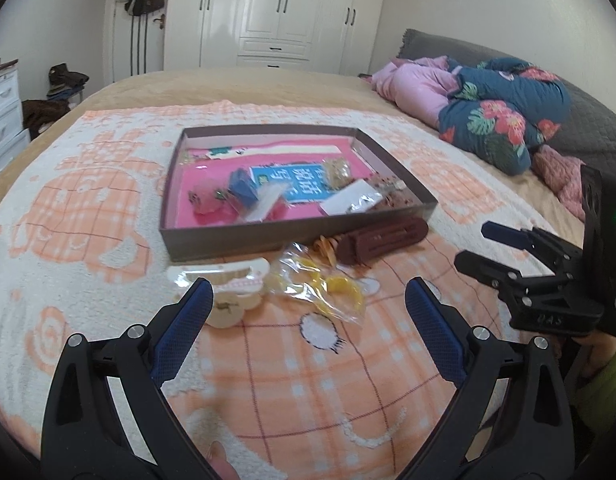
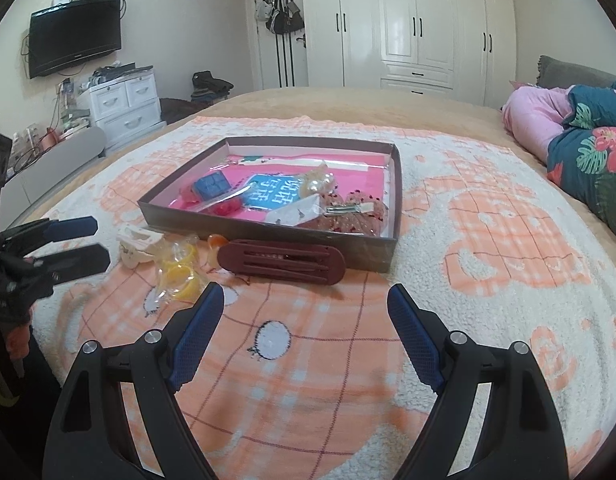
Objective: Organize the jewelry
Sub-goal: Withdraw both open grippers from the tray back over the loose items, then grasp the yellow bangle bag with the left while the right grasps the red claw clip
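Brown shallow cardboard tray [image 1: 291, 236] holding jewelry sits on your peach patterned blanket [image 1: 308, 380]; a maroon plastic hair clip [image 2: 281, 266], yellow bagged rings [image 1: 328, 286] and cream claw clip [image 1: 223, 280] lie before it. Your left gripper [image 1: 308, 300] and right gripper [image 2: 303, 300] tilt downward, fingers wide apart, holding nothing.

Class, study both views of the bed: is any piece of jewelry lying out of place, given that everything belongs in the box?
Yes. Three things lie on the peach blanket outside the shallow brown cardboard box: a dark red plastic hair clip, a clear bag of yellow rings and a cream claw clip.
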`<state>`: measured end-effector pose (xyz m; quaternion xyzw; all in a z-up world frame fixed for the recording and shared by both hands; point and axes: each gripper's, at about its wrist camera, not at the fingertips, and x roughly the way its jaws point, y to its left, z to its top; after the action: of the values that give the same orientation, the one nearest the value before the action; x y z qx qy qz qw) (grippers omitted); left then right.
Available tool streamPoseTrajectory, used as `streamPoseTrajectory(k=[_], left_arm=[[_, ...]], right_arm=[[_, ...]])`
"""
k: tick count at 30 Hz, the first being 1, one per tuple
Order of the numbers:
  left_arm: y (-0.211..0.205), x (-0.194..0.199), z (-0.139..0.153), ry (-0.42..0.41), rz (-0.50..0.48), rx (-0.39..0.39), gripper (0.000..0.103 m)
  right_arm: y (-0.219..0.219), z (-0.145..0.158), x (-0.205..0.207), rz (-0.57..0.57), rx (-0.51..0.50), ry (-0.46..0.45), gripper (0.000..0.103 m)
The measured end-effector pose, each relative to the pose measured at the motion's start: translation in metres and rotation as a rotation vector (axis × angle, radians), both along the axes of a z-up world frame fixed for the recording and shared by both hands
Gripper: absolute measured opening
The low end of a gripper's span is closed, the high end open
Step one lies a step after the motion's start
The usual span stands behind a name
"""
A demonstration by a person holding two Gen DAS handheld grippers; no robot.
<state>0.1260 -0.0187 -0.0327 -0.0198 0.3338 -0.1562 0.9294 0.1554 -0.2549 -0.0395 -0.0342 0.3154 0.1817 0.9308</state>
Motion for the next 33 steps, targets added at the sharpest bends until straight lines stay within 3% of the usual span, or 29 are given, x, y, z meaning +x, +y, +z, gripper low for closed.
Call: streamPoseTrajectory(k=[13, 27, 33], left_arm=[[-0.020, 0.012, -0.025, 0.084, -0.052, -0.011, 0.088], [-0.022, 0.040, -0.043, 0.158, -0.020, -0.067, 0.088], [-0.023, 0.048, -0.045, 0.163, -0.012, -0.073, 0.088]], right_arm=[[-0.012, -0.017, 0.023, -0.002, 0.012, 0.068, 0.081], [-0.002, -0.030, 0.065, 0.050, 0.030, 0.147, 0.081], [0.004, -0.034, 0.078, 0.075, 0.047, 0.177, 0.069]])
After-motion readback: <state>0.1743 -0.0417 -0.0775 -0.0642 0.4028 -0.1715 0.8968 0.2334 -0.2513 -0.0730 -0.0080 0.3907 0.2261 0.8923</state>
